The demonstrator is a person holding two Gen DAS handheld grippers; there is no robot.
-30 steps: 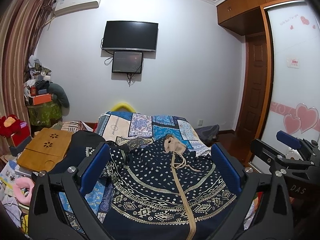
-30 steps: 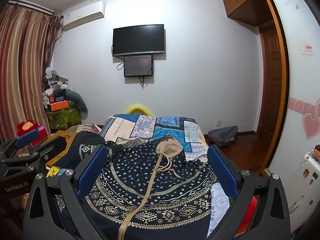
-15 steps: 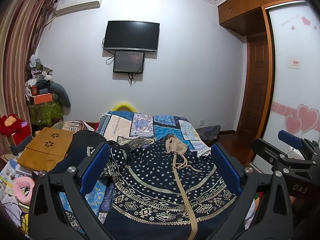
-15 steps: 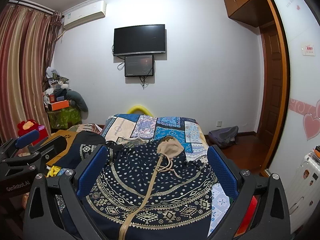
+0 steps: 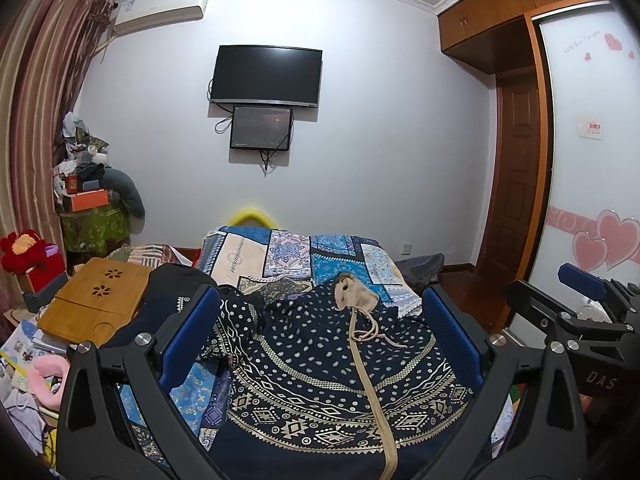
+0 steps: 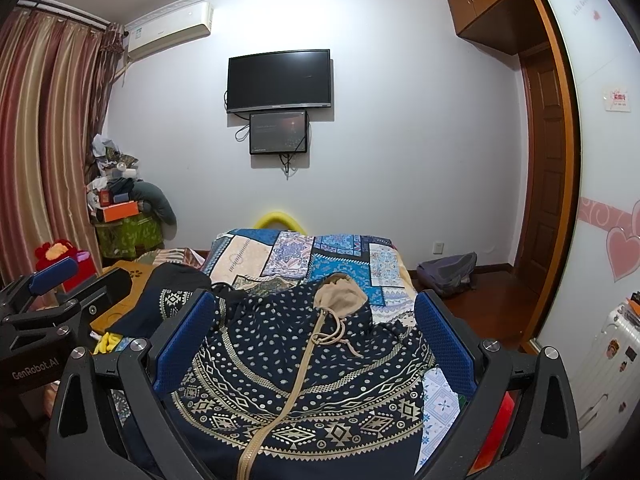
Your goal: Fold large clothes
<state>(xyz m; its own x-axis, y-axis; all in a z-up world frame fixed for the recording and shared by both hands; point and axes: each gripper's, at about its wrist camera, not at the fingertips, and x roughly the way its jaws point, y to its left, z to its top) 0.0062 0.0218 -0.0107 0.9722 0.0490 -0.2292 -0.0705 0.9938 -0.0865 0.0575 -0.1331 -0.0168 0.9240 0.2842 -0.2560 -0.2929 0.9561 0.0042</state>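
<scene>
Left gripper (image 5: 320,344) jaws wide apart, empty, held above garment. Right gripper (image 6: 312,336) likewise spread, gripping nothing. Dark patterned hooded garment (image 5: 340,376) fills lower centre of both frames, spread front-up on bed (image 5: 288,252), tan zipper (image 5: 376,400) running down middle, tan-lined hood (image 5: 356,296) toward far end, one sleeve (image 5: 240,320) bunched at left centre. No fold visible; judged at start: sleeves, sides, final halving all remain. Wooden tray (image 5: 96,304) at left edge, off garment.
</scene>
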